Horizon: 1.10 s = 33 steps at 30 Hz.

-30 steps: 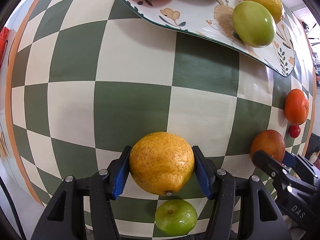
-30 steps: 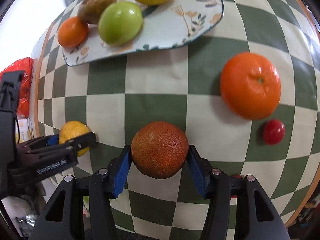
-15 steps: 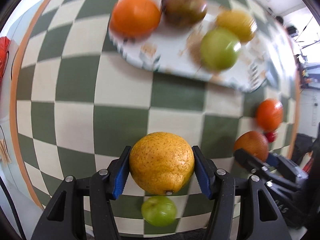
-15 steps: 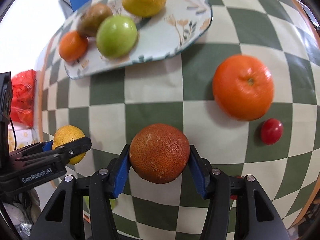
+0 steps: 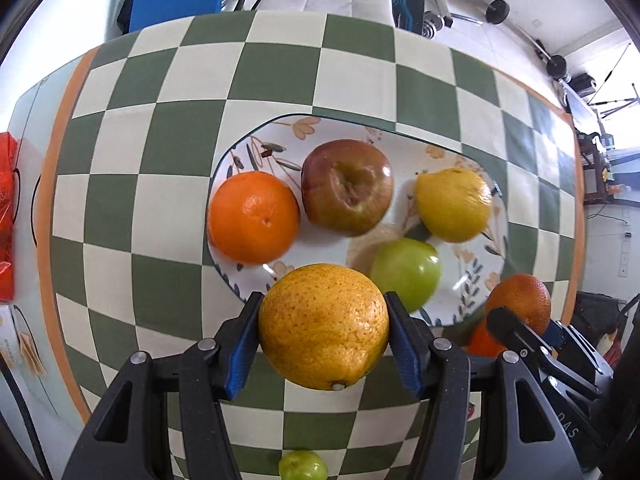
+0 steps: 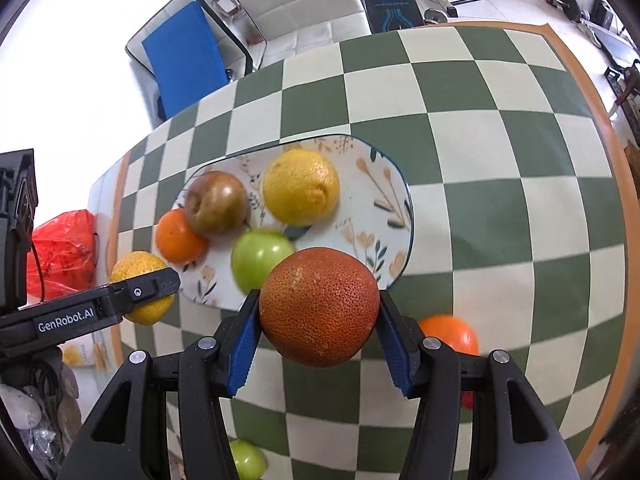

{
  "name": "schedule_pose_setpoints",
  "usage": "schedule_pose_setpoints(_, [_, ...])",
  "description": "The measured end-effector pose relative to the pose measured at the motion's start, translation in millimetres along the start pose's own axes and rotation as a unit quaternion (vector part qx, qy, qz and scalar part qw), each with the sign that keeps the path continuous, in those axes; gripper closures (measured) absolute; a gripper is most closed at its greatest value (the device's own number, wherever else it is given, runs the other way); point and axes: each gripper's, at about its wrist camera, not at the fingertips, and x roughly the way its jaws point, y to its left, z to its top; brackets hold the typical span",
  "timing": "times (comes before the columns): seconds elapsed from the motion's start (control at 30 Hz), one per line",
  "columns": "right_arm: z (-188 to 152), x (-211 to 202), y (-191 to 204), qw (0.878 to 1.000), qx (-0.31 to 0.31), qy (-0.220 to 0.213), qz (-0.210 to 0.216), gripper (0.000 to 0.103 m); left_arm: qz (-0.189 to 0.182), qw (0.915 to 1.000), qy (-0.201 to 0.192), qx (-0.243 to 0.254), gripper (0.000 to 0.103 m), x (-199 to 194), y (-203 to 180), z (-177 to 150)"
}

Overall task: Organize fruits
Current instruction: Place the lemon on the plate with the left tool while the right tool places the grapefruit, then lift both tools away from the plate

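My left gripper [image 5: 323,334] is shut on a yellow-orange citrus [image 5: 323,326], held above the near rim of the flowered plate [image 5: 340,248]. My right gripper [image 6: 319,316] is shut on a dark red-orange orange [image 6: 319,306], also raised at the plate's [image 6: 380,216] near edge. On the plate lie an orange [image 5: 254,217], a brown-red apple [image 5: 347,186], a lemon [image 5: 454,204] and a green apple [image 5: 406,272]. In the right wrist view the left gripper [image 6: 136,292] with its citrus [image 6: 140,268] shows at the left.
A small green fruit [image 5: 303,465] lies on the checked cloth below my left gripper, also low in the right wrist view [image 6: 247,458]. A loose orange [image 6: 450,334] and a small red fruit [image 6: 466,400] lie right of my right gripper. A red bag [image 6: 64,252] sits off the left.
Both grippers have lifted with their fruit and moved toward the plate, which now sits in the middle of both views. The loose fruits dropped lower in view.
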Motion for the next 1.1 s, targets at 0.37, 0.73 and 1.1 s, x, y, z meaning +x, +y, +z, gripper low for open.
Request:
schedule_pose_setpoints(0.37, [17,52,-8,0.999,-0.002,0.041,-0.019,0.045,0.001,0.9989,0.045,-0.012,0.046,32,3,22])
schedule_pose_setpoints(0.73, [23,52,-8,0.999,0.002,0.042,-0.028,0.022,-0.001,0.9996,0.025,-0.009,0.014,20,0,23])
schedule_pose_setpoints(1.1, [5,27,-4,0.994,-0.025,0.014,-0.105,0.005,0.068,0.9967,-0.041,0.020,0.012,-4,6,-5])
